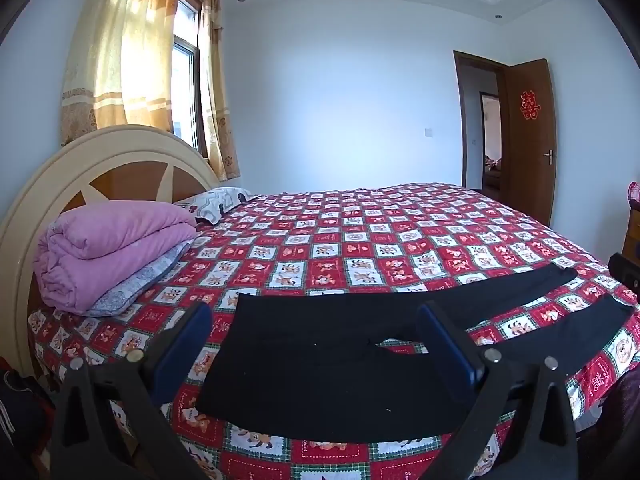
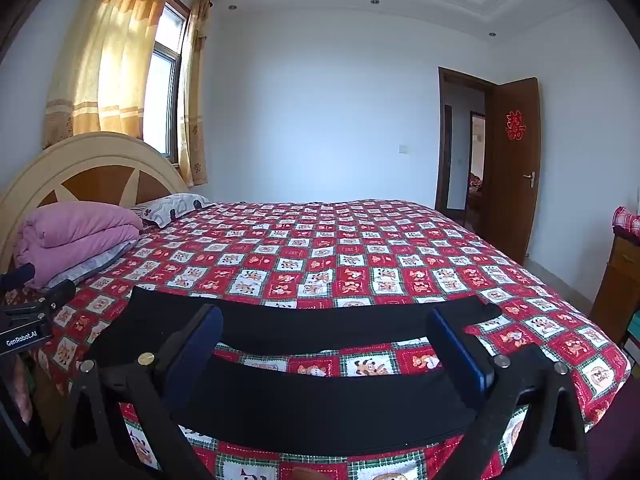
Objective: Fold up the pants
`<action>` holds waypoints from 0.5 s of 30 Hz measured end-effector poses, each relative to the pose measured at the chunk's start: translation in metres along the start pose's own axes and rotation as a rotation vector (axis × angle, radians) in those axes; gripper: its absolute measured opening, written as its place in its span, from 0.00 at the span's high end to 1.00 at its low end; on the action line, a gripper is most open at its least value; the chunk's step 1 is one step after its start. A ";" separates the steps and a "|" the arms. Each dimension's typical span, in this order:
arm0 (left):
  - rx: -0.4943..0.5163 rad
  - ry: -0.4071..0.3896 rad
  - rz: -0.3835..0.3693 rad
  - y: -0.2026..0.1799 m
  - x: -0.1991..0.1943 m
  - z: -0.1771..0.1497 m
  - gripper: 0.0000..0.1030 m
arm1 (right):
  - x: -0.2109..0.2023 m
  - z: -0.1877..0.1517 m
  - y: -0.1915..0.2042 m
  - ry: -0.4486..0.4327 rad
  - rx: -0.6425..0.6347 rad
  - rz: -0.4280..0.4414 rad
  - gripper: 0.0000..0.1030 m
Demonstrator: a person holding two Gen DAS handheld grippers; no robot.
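Black pants point(image 1: 320, 360) lie flat near the front edge of the bed, on a red patchwork bedspread point(image 1: 360, 240), waistband toward the headboard point(image 1: 80, 168) and the two legs spread apart toward the foot. In the left wrist view the lower part of the seat and the nearer leg are cut off behind the tong arms; in the right wrist view the waistband end is partly masked by the near finger. Fabric detail on the pants is too dark to make out.

Left gripper point(image 1: 316, 344): jaws spread wide, blue-padded fingers point(image 1: 184, 344) standing on either side of the pants' upper part as seen from the camera, nothing clamped between them. Whether the tips touch the cloth cannot be told.

Right gripper point(image 2: 324, 344): jaws likewise fully parted, empty, framing both legs of the pants point(image 2: 320, 396); contact with the fabric cannot be judged. At the left border of this view, part of the left gripper point(image 2: 28, 312) shows.

A folded pink quilt point(image 1: 116, 248) and a pillow point(image 1: 220, 200) rest by the headboard, well apart from the pants.
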State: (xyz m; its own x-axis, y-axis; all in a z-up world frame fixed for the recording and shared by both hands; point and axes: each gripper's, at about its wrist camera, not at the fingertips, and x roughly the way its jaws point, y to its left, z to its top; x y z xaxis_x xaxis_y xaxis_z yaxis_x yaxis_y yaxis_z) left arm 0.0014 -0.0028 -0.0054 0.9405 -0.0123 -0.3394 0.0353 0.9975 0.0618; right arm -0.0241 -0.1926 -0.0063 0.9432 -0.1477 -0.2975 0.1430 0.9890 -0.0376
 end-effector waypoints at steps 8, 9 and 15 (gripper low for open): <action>-0.005 0.001 -0.003 0.003 0.001 -0.001 0.00 | -0.001 0.001 0.000 0.001 0.000 -0.001 0.01; -0.005 0.001 -0.002 0.003 0.001 -0.001 0.00 | 0.000 0.000 0.001 0.001 0.000 -0.001 0.01; -0.008 0.003 -0.006 0.004 0.001 -0.001 0.00 | 0.001 -0.002 0.000 0.002 -0.001 0.000 0.01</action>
State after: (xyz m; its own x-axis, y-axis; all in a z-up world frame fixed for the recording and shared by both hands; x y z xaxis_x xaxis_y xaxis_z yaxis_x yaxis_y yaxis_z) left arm 0.0026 0.0017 -0.0066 0.9392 -0.0176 -0.3430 0.0378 0.9979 0.0523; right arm -0.0234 -0.1925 -0.0086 0.9424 -0.1481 -0.2998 0.1431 0.9890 -0.0387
